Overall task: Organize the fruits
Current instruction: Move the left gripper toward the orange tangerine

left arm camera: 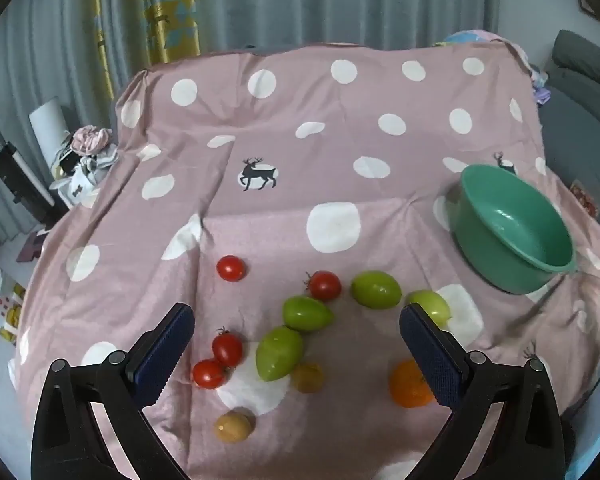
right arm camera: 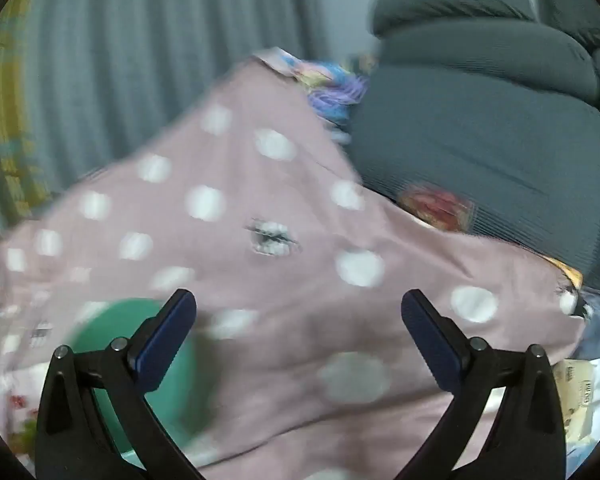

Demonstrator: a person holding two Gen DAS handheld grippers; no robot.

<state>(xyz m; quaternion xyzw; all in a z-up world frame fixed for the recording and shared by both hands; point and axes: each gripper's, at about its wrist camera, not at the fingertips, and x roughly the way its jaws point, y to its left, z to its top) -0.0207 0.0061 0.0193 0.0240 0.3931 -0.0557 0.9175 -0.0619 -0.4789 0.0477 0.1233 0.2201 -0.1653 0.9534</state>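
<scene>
In the left wrist view, fruits lie loose on the pink dotted cloth point(left arm camera: 300, 128): several red tomatoes point(left arm camera: 231, 268), several green fruits point(left arm camera: 307, 313), an orange point(left arm camera: 409, 385) and two brown round fruits point(left arm camera: 233, 426). An empty green bowl point(left arm camera: 514, 228) stands at the right. My left gripper point(left arm camera: 297, 322) is open and empty above the fruits. The right wrist view is blurred; my right gripper point(right arm camera: 299, 312) is open and empty above the cloth, with the green bowl point(right arm camera: 140, 360) behind its left finger.
A grey sofa point(right arm camera: 480, 120) stands beyond the cloth's right edge. Grey and yellow curtains point(left arm camera: 148, 12) hang behind. Clutter and a white roll point(left arm camera: 48, 128) sit off the left edge.
</scene>
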